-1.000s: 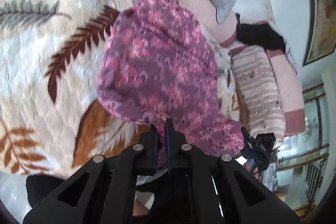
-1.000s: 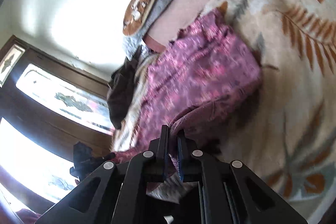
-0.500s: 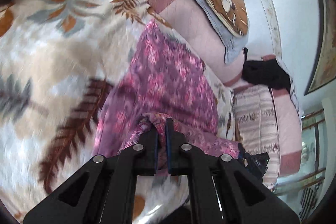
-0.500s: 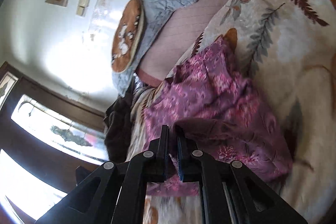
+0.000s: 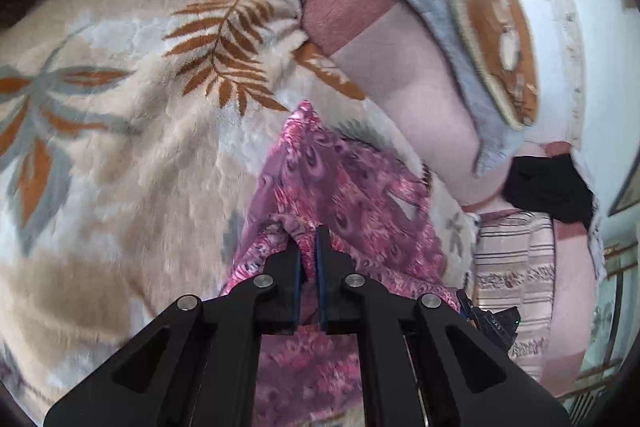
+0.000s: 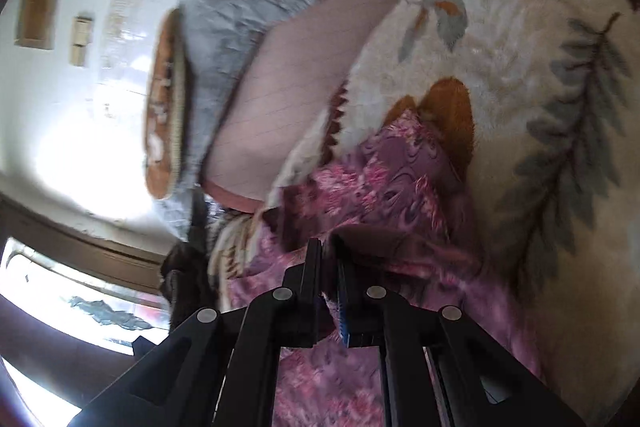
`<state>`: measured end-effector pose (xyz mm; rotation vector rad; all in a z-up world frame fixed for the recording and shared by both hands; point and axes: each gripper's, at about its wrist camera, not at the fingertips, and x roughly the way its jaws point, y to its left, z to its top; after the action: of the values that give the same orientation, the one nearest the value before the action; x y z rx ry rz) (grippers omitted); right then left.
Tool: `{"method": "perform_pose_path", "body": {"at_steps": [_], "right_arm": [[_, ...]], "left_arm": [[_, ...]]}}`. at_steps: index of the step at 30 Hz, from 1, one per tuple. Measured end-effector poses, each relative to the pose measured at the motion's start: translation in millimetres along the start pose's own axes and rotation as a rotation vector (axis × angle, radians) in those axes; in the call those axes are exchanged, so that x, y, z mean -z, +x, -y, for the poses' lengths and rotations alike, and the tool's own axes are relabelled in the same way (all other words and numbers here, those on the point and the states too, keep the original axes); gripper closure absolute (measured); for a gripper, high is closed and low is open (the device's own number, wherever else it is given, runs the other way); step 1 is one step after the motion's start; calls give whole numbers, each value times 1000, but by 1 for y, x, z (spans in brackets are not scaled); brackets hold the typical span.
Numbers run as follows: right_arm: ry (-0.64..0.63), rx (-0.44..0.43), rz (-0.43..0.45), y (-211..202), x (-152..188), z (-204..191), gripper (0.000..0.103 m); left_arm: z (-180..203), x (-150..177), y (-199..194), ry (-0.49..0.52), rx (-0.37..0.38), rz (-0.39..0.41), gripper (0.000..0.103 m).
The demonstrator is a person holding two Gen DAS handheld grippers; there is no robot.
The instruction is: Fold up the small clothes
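The left gripper [image 5: 307, 247] has its jaws pinched nearly together on a bunched edge of the purple floral garment [image 5: 340, 187]; the right gripper [image 6: 329, 259] clamps another edge likewise. The garment lies on the leaf-patterned blanket [image 5: 140, 147], its long axis running away toward the pink pillow [image 5: 420, 95] beyond.

Cream plush blanket [image 5: 132, 155] printed with rust and grey fern leaves, pale pink quilted headboard cushion [image 5: 420, 95] behind it, grey-blue quilted pillow [image 6: 240, 27] with a round orange panel, black cloth heap [image 5: 548, 187], striped pink-and-cream bedding [image 5: 516, 267], white wall [image 6: 80, 107]
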<state>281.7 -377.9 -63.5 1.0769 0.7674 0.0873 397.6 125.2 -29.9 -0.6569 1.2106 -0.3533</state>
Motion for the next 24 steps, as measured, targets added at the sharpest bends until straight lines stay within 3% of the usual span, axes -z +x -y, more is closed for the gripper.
{"method": "perform_pose_path", "body": {"at_steps": [3, 7, 9, 11, 14, 16, 20, 24], "right_arm": [[83, 1, -22, 15, -18, 6, 91], [197, -3, 99, 9, -42, 21, 88], [244, -15, 145, 2, -47, 31, 82], [184, -18, 158, -4, -48, 28, 77], [31, 27, 133, -8, -44, 13, 69], [-57, 100, 129, -6, -40, 5, 60], [-141, 240, 143, 8, -41, -2, 53], [-213, 324, 100, 32, -44, -6, 49]], "left_arm": [[0, -16, 16, -35, -25, -26, 99], [-5, -38, 15, -144, 35, -2, 96], [-6, -44, 5, -158, 36, 42, 79], [-3, -43, -6, -103, 28, 64, 66], [7, -30, -9, 38, 4, 48, 63], [14, -16, 1, 126, -18, 4, 60], [25, 1, 25, 259, -155, -44, 60], [17, -9, 33, 241, -220, -11, 60]]}}
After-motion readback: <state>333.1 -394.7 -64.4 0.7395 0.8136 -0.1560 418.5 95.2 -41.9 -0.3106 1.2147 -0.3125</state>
